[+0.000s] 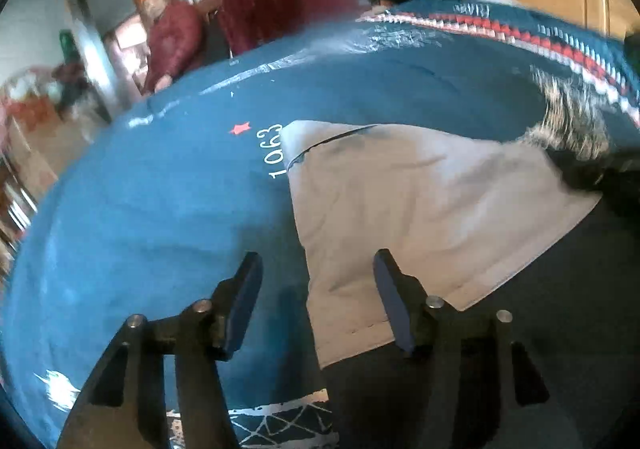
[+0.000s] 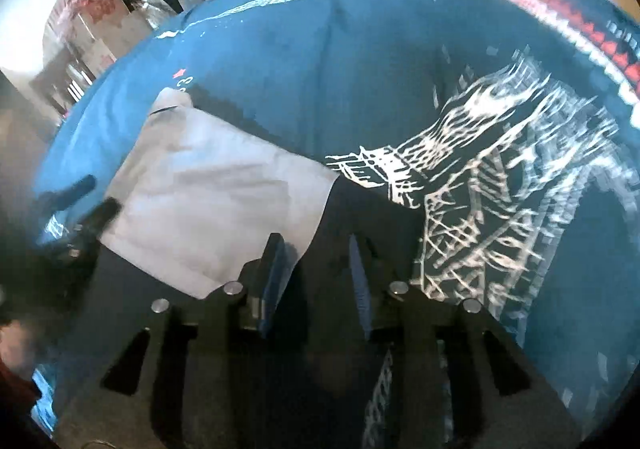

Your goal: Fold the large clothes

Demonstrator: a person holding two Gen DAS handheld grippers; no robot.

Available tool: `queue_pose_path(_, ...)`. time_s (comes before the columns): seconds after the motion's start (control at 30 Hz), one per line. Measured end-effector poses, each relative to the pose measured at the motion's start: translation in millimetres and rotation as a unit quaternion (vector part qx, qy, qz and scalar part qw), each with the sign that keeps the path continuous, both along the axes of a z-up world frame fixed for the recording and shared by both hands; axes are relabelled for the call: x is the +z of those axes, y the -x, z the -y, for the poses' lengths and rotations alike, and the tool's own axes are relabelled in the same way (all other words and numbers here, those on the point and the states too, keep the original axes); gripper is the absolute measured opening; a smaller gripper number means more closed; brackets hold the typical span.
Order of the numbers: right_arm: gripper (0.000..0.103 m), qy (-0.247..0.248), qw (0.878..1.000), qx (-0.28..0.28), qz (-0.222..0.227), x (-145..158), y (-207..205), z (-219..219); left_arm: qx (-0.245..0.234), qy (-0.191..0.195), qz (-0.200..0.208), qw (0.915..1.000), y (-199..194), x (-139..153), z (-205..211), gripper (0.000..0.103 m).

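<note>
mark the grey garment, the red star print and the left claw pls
grey garment (image 1: 420,209), left wrist view, middle of the cloth.
red star print (image 1: 240,127), left wrist view, star's centre.
left claw (image 1: 318,299), left wrist view, midway between its open fingertips.

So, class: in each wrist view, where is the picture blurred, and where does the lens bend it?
Left wrist view: the striped band and background smear; the hand-held gripper stays sharp. Right wrist view: the white print streaks with motion; the blue cloth bows at the dark circular rim.
</note>
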State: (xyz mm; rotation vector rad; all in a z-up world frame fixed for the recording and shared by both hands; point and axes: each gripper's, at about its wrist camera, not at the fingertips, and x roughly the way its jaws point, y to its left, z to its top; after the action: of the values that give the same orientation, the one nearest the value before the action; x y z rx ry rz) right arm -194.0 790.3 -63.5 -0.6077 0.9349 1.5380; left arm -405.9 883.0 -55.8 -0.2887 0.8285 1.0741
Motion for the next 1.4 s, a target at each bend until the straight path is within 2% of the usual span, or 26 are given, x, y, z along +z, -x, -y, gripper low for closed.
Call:
queue_pose_path(0.03,0.031,-0.014,1.000,0.006,0.004,13.0,4.3,14.7,-0.002,0.002,0.008,1.0000,5.9,10.9,9.9,0.048)
queue_pose_path(0.07,0.031,-0.038,0.999,0.014,0.006,29.4,11.5,40.7,-0.013,0.005,0.034,0.9993,16.1,24.3,28.0,0.046)
queue_pose_path(0.1,0.032,-0.053,0.998,0.017,0.008,37.2,16.5,63.0,-0.030,0.003,0.060,0.9978,25.5,36.1,50.3,0.046)
queue_pose_path(0.17,0.038,-0.079,0.996,0.023,0.013,44.1,32.0,128.3,-0.066,-0.011,0.069,0.9954,40.1,47.9,107.7,0.053)
queue_pose_path(0.23,0.049,-0.072,0.997,0.014,0.025,27.0,46.4,173.1,-0.089,0.012,0.072,0.9933,52.1,40.0,152.3,0.054)
queue_pose_path(0.27,0.056,-0.049,0.999,0.002,0.021,8.3,51.9,194.6,-0.097,0.029,0.062,0.9929,54.7,29.3,171.4,0.055)
queue_pose_path(0.33,0.058,-0.016,1.000,-0.016,0.018,-17.7,53.1,215.1,-0.098,0.047,0.026,0.9938,57.4,3.9,198.0,0.056)
queue_pose_path(0.4,0.058,-0.019,0.998,-0.047,0.037,-6.6,53.5,237.6,-0.073,0.061,0.044,0.9945,71.3,0.4,214.7,0.056)
queue_pose_path(0.43,0.060,-0.023,0.997,-0.055,0.043,5.0,55.4,245.9,-0.058,0.061,0.046,0.9953,76.7,11.8,222.2,0.056)
queue_pose_path(0.5,0.077,-0.061,0.995,-0.065,0.045,32.5,58.9,271.0,-0.047,0.041,0.047,0.9970,80.7,32.4,241.2,0.059)
queue_pose_path(0.53,0.094,-0.067,0.994,-0.072,0.055,39.0,62.7,282.6,-0.047,0.036,0.053,0.9968,82.6,41.0,249.4,0.069)
queue_pose_path(0.57,0.102,-0.066,0.993,-0.078,0.064,42.1,65.4,287.3,-0.045,0.035,0.054,0.9969,82.9,44.7,259.2,0.074)
queue_pose_path(0.6,0.102,-0.056,0.991,-0.089,0.077,40.7,70.7,294.6,-0.038,0.035,0.052,0.9973,82.3,44.3,266.4,0.079)
queue_pose_path(0.7,0.102,-0.012,0.989,-0.116,0.094,22.3,71.7,312.2,-0.018,0.052,0.050,0.9973,79.2,30.8,274.1,0.079)
queue_pose_path(0.8,0.102,0.038,0.985,-0.132,0.105,-5.6,67.9,314.1,0.022,0.115,0.035,0.9925,71.9,-5.6,267.4,0.079)
queue_pose_path(0.83,0.103,0.054,0.984,-0.136,0.103,-17.7,66.0,314.3,0.032,0.130,0.041,0.9901,71.5,-13.5,263.8,0.083)
queue_pose_path(0.9,0.103,0.050,0.984,-0.140,0.101,-29.8,63.8,316.3,0.038,0.123,0.054,0.9902,71.0,-16.6,264.8,0.087)
queue_pose_path(1.0,0.103,0.044,0.984,-0.147,0.095,-29.0,60.5,316.9,0.033,0.144,0.040,0.9883,64.7,-19.0,265.7,0.103)
queue_pose_path(1.13,0.103,0.043,0.985,-0.144,0.089,-30.6,56.4,316.7,0.042,0.139,0.024,0.9891,57.8,-22.6,264.5,0.103)
queue_pose_path(1.23,0.103,0.042,0.985,-0.142,0.083,-32.1,52.4,314.1,0.045,0.115,0.029,0.9919,60.5,-25.1,269.6,0.103)
queue_pose_path(1.4,0.103,0.039,0.985,-0.147,0.085,-34.5,54.5,313.3,0.040,0.101,0.048,0.9930,69.6,-27.8,271.6,0.103)
